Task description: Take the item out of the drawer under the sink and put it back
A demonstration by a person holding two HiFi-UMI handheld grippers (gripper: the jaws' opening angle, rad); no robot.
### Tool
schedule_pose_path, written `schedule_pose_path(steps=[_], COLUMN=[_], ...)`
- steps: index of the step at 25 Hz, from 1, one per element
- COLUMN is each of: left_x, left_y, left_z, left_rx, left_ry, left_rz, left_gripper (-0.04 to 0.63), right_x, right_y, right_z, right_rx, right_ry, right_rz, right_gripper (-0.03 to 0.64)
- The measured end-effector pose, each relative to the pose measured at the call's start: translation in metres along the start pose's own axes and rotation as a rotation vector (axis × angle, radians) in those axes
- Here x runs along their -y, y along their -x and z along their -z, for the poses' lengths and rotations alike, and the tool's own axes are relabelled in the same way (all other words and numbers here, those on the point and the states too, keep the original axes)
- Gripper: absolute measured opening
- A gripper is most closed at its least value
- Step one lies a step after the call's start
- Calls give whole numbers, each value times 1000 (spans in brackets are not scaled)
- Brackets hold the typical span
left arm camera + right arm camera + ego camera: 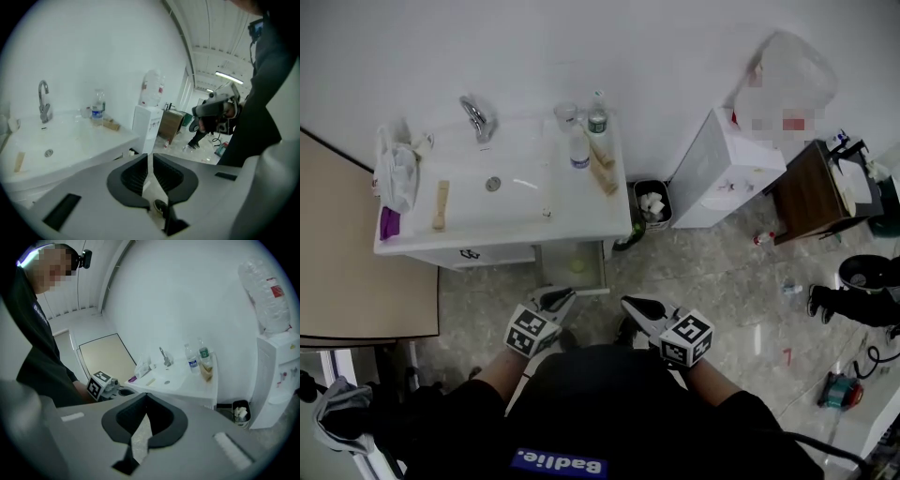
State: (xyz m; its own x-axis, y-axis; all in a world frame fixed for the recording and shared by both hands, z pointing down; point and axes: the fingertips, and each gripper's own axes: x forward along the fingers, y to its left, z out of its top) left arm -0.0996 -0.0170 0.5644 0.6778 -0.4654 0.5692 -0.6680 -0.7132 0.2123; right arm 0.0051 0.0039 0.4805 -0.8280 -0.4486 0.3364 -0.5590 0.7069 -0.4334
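drawer (602,269) under sink (520,187) stands open, a pale item (577,265) lying inside. left gripper (556,300) and right gripper (639,307) hover near it, over the floor. both sets of fingers (133,176) pressed together, nothing between.

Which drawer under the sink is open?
The right-hand drawer, nearer the bin, is pulled out; the left-hand drawer beside it sits shut.
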Motion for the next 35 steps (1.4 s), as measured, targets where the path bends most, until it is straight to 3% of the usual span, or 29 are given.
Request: schedule_pose_path(steps=[8,12,19,35], left_x=[48,62,75,79], left_y=[80,97,104,96], left_z=[-122,-146,-135,-125], left_rx=[313,410,392,365], left_ry=[-45,-36,-73,-89], left_rz=[90,106,156,166], left_gripper=[21,6,6,6], right_x=[-36,-51,-77,-71], right_y=[-16,-16,-13,-19], right_z=[-23,-40,-61,-46], right_rx=[18,43,107,77], right_ry=[119,177,197,160], right_rz=[-79,-102,-155,-160], right_gripper=[2,2,2,0])
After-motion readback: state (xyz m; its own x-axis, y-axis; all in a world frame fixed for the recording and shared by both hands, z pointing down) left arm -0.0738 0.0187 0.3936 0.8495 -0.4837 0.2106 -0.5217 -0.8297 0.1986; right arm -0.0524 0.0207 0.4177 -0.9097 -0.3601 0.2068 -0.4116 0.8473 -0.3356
